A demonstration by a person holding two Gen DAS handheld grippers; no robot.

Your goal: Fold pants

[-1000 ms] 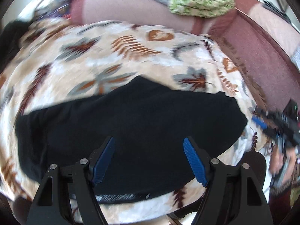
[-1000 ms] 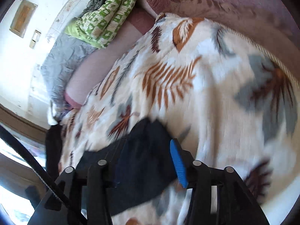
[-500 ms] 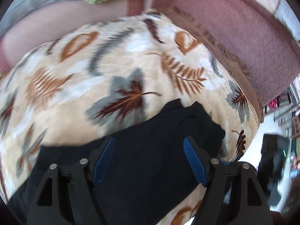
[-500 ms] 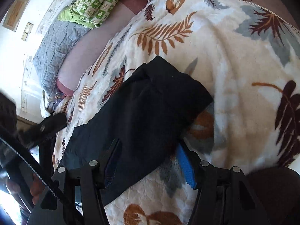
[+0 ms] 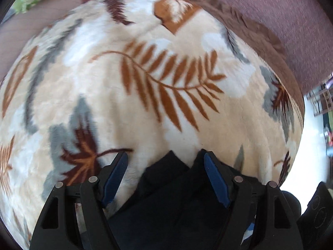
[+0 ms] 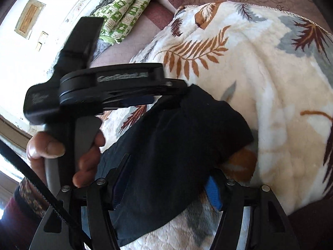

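Folding: black pants [image 6: 166, 145] lie on the leaf-print blanket [image 6: 270, 104], already doubled into a long band; the near end shows stacked layers and a small stepped corner.
Pants position: one end sits under both grippers, the band running away toward the person's hand [image 6: 83, 160] side in the right wrist view.
Left gripper [image 5: 166, 166]: jaws apart, nothing pinched; the layered corner of the pants sits between the blue pads [image 5: 216, 181], not pressed.
Right gripper [image 6: 166, 179]: jaws opening; cloth lies between them, pads look clear of it.
Step, my read: regrip this end for the next fold.
How to do it well: drop both tips to the blanket, catch every layer at the edge, not only the top one. Space the two grips along the end so it lifts flat.
Risk: a plush blanket snags easily; a pinch may take pile with the cloth.
Surroundings: maroon couch [image 5: 281, 20] behind, green patterned quilt [image 6: 129, 6] at its far end.
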